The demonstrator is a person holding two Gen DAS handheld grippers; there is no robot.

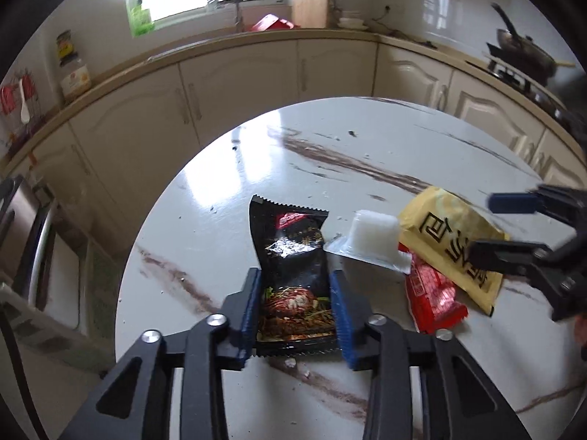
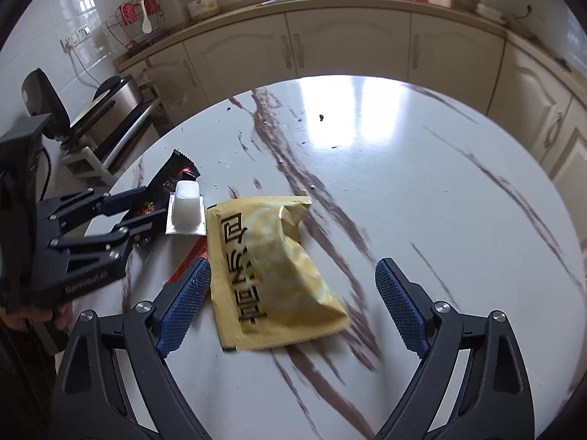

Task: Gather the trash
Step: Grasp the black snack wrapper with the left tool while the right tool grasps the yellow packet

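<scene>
Left gripper [image 1: 295, 295] pinches black snack wrapper [image 1: 293, 256] between blue pads, wrapper flat on round marble-pattern table [image 1: 367, 139]. Right gripper [image 2: 293, 304] spread wide, nothing gripped, yellow packet [image 2: 271, 267] lying between its fingers (not touching either pad). White jelly cup [image 1: 370, 236] and red wrapper [image 1: 431, 293] lie between black wrapper and yellow packet.

Black wrapper [image 1: 293, 256], yellow packet [image 2: 271, 271], red packet [image 1: 433, 293] and blue-padded tongs [image 1: 297, 308] on white brown-veined table [image 2: 403, 168].
</scene>
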